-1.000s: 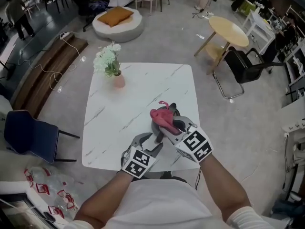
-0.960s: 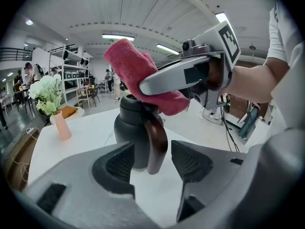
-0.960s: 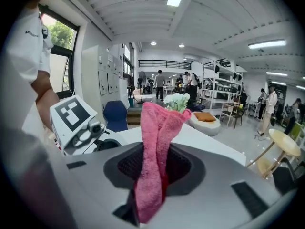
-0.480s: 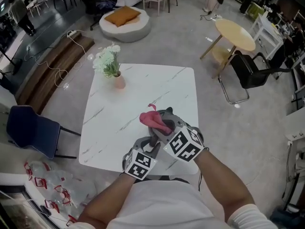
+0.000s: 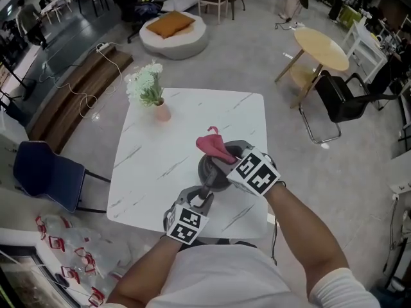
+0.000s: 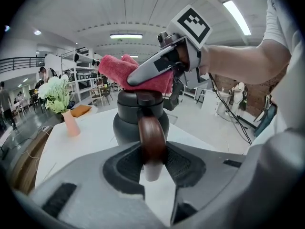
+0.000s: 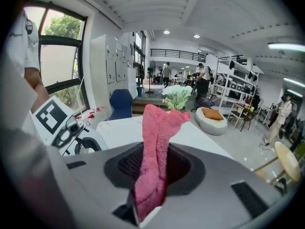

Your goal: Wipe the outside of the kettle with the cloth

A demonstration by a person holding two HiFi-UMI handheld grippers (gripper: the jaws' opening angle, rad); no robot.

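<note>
The kettle (image 5: 215,171), dark grey with its lid on so that nothing inside shows, stands upright on the white marble table (image 5: 154,165), toward the near edge and a little right of the middle. Well apart from it, near the far left corner, a small pink vase (image 5: 161,111) holds a bunch of white flowers (image 5: 144,85). The kettle's brown handle (image 6: 151,142) faces the person. The left gripper (image 5: 207,194) has just been closing its jaws, and the left gripper view shows them now partly open with both pads pressed on the handle, which runs upright between them, its pale lower end hanging below the pads. The right gripper (image 5: 226,158) has its jaws drawn close together on the pink cloth (image 7: 155,151); a thick fold is pinched between the pads and the free end sticks out past the fingertips. Seen from the left gripper, that bunched cloth lies against the very top of the kettle, over the lid, with the right gripper's fingers slanting down onto it from the right. In the head view both bare forearms reach forward from the bottom edge. The left one comes in low and near the table's front edge, its gripper pointing forward and down at the handle. The right one angles in from the right, its gripper tilted down over the kettle with its marker cube uppermost.
</note>
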